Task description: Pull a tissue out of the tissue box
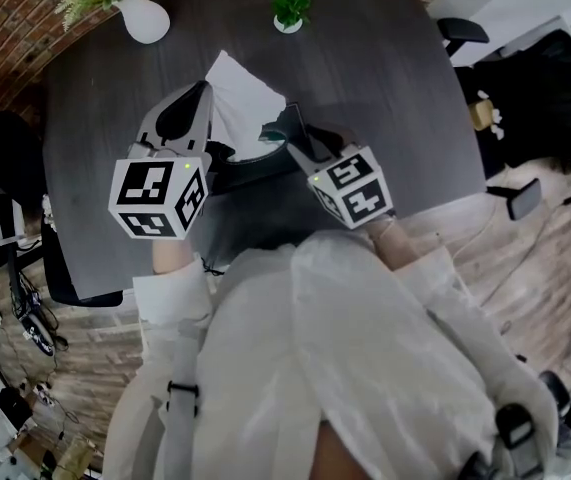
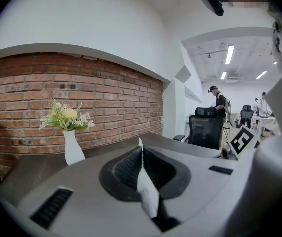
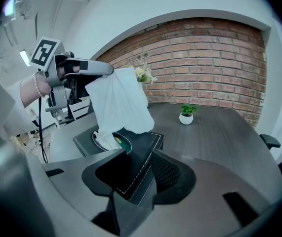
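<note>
Where the tissue is: thin white paper tissue [image 3: 118,102] hanging just above the black leather tissue box [image 3: 143,139].
Handling: probably light, limp, easily torn; best taken by its top edge.
Left gripper [image 2: 141,149]: clamped on the tissue's top, above the box.
Right gripper [image 3: 141,162]: clamped on the box's near corner.
Dark bench [image 1: 385,88]: under the box.
</note>
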The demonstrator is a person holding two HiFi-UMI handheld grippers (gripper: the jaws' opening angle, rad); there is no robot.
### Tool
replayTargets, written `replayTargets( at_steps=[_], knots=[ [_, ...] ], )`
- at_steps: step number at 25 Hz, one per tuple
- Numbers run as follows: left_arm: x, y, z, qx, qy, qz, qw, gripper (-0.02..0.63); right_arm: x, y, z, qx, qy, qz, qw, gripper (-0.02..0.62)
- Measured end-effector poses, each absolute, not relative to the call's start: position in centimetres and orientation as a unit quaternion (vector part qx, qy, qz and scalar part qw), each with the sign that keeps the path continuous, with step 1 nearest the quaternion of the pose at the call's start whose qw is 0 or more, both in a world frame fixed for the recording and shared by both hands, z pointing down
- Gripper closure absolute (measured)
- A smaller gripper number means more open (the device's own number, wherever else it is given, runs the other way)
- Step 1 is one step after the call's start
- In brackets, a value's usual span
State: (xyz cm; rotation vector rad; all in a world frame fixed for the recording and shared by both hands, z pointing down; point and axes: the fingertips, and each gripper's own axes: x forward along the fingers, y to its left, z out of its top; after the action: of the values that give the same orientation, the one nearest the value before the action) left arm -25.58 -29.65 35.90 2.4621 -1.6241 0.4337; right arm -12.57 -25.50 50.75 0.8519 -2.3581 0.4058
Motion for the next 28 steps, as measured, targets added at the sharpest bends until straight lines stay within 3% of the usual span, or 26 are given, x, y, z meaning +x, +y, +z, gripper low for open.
replayTargets(
  at_steps=[16, 28],
  knots=[
    [-27.9, -27.0, 32.6, 0.803, -0.587, 0.076, 0.063, 0.597, -12.2, -25.7, 50.0, 0.320, -0.891, 0.122, 0.298, 0.457],
    [-29.5, -24.7, 31.0, 0.789, -0.611, 0.026, 0.061, 0.597, -15.1, -25.0, 41.8, 0.282, -0.931, 0.094, 0.212, 0.464]
  ],
)
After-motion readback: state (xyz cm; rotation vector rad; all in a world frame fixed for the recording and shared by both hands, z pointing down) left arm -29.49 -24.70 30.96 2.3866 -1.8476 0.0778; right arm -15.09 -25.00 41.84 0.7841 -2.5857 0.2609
